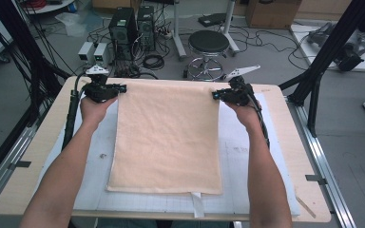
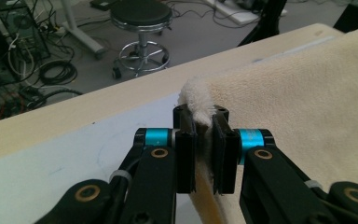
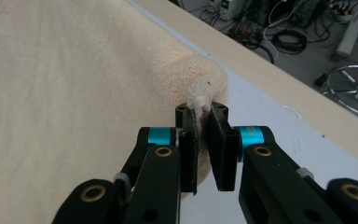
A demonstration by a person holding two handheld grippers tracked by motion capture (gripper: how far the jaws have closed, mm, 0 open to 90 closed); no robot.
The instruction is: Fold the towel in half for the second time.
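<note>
I have both far corners of the cream towel (image 1: 166, 137) pinched, one in each gripper. In the left gripper view my left gripper (image 2: 201, 122) has its jaws pressed together on a small tuft of the corner, with only a little fabric poking above the pads; in the right gripper view my right gripper (image 3: 201, 116) bites its corner the same way, the cloth bulging into a rounded fold just beyond the tips.

The main risk, as I judge it, is that either bite is shallow. If I pull up or toward me too fast, the weight of the towel could drag a corner out of the pads, and that side would drop and crumple. If my hands travel unevenly, the far edge would skew and any fold would land crooked. The near end lies flat on the white mat (image 1: 247, 190), and friction there could hold it back or let it bunch.

From above, the towel lies spread down the middle of the table (image 1: 290, 123), its near edge close to me, its far edge stretched between my left gripper (image 1: 121, 88) and right gripper (image 1: 216, 96). Beyond the table stands a black stool (image 1: 208, 45) among cables.
</note>
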